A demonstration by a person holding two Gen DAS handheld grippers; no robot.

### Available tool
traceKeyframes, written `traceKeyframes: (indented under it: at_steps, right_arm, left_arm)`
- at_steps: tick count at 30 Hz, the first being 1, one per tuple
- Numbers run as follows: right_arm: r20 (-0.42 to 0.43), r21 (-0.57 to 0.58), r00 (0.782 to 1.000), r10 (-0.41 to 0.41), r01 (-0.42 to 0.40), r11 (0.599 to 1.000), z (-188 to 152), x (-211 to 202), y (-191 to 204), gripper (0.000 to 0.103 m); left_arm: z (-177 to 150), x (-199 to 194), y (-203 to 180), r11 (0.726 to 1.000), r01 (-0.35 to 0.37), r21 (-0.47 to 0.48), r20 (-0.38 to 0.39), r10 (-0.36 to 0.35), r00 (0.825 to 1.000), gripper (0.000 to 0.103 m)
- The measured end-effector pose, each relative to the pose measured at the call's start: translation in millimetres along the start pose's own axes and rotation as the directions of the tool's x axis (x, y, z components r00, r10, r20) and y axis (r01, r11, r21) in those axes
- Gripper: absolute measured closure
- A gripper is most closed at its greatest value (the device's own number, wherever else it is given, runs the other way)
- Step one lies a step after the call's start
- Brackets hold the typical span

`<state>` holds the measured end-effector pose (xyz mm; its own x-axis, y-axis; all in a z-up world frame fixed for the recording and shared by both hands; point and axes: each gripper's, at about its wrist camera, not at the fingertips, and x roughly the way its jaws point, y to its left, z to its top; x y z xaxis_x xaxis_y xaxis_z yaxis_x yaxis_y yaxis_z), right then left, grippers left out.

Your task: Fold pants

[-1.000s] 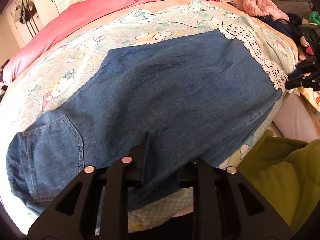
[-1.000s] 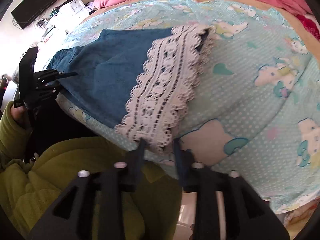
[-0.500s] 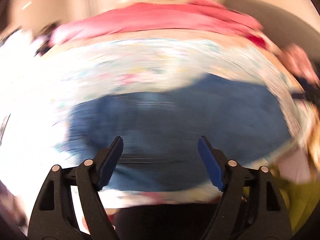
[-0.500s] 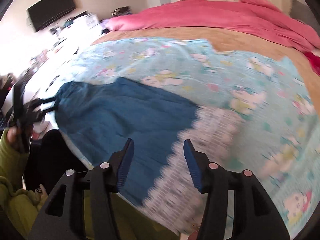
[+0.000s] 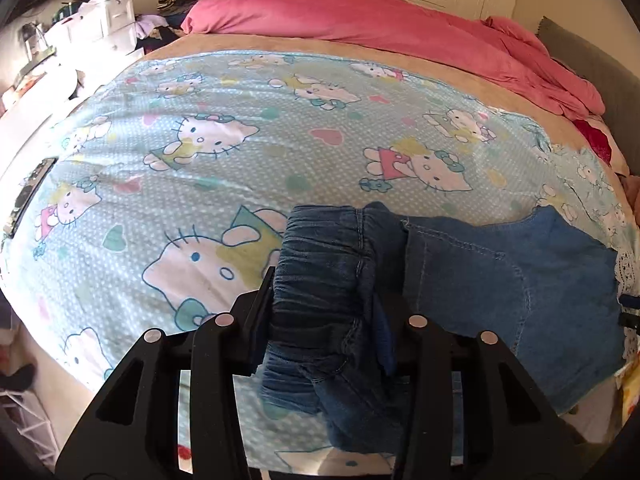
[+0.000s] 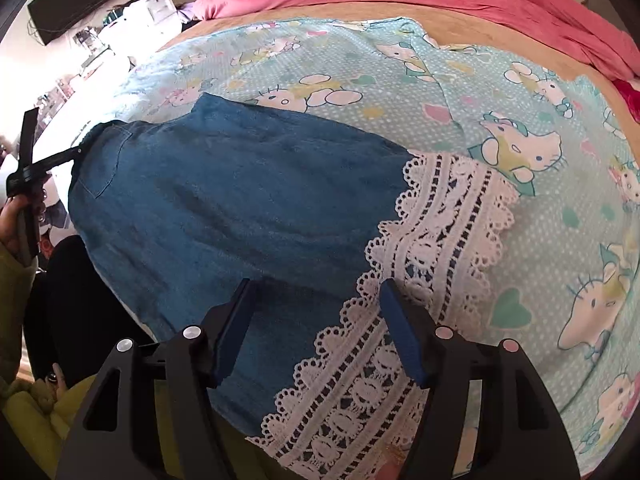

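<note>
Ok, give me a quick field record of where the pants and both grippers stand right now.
garment: denim pants with white lace hem, flat on cartoon-cat bedsheet
left gripper: jaws closing on bunched elastic waistband
right gripper: jaws opening above the hem end, nothing between the pads
fold state: no cross fold yet
background: pink duvet along far side of bed
</note>
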<state>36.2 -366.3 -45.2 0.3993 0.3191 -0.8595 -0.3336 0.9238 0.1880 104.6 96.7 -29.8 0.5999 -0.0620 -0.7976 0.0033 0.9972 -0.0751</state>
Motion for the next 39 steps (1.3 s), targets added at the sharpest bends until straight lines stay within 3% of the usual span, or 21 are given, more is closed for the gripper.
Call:
traceKeyframes:
  at_steps: [5, 8, 12, 13, 16, 22, 25, 29, 34, 37, 39]
  right_arm:
    - [0.001, -0.009, 1.0, 0.009, -0.009, 1.0, -1.7, 2.2, -1.4, 0.04]
    - [0.007, -0.008, 0.999, 0.032, -0.032, 0.999, 4.1, -3.3, -2.8, 0.04]
    - [0.116, 0.029, 0.993, 0.029, -0.033, 0.999, 13.9, -33.6, -16.0, 0.04]
    - [0.134, 0.043, 0.991, 0.021, -0.027, 0.999, 15.9, -39.0, -20.9, 0.04]
    - [0.183, 0.106, 0.983, -0.022, 0.002, 0.994, 22.8, -55.8, -44.7, 0.04]
    - [0.198, 0.217, 0.977, -0.074, 0.03, 0.976, 35.0, -60.5, -92.5, 0.04]
    - [0.167, 0.282, 0.985, -0.043, -0.006, 0.96, 38.9, -46.3, -114.1, 0.04]
    - [0.148, 0.279, 0.989, 0.007, -0.049, 0.959, 43.4, -30.1, -118.9, 0.04]
    - [0.107, 0.243, 0.993, 0.055, -0.08, 0.967, 46.5, -8.3, -111.1, 0.04]
    - [0.076, 0.261, 0.995, 0.071, -0.088, 0.961, 44.4, 5.1, -112.7, 0.04]
    - [0.082, 0.234, 0.992, 0.091, -0.108, 0.966, 42.9, 8.9, -107.5, 0.054]
  left_arm:
    - [-6.9, 0.4, 15.4, 0.998, 0.042, -0.054, -0.002, -0.043, 0.999, 0.054]
    - [-2.4, -21.8, 15.5, 0.998, 0.012, -0.058, 0.034, -0.01, 0.999, 0.049]
    - [15.0, -57.7, 0.3, 1.0, -0.004, -0.024, 0.126, 0.007, 0.992, 0.041]
    - [19.7, -64.3, -4.9, 1.0, 0.009, -0.019, 0.146, -0.006, 0.989, 0.037]
    - [40.0, -70.6, -34.3, 0.99, 0.139, 0.023, 0.163, -0.141, 0.976, 0.031]
    - [66.9, -37.4, -122.1, 0.95, 0.227, 0.214, 0.073, -0.248, 0.966, 0.026]
    - [71.8, -5.5, -168.1, 0.912, 0.297, 0.281, -0.019, -0.305, 0.952, 0.025]
    - [69.4, 36.8, -204.6, 0.886, 0.315, 0.339, -0.097, -0.3, 0.949, 0.025]
    - [69.2, 77.6, -222.3, 0.879, 0.335, 0.34, -0.176, -0.291, 0.941, 0.024]
    - [63.0, 96.5, -226.8, 0.868, 0.387, 0.311, -0.251, -0.318, 0.914, 0.022]
    - [55.4, 104.1, -228.3, 0.864, 0.405, 0.298, -0.287, -0.323, 0.902, 0.024]
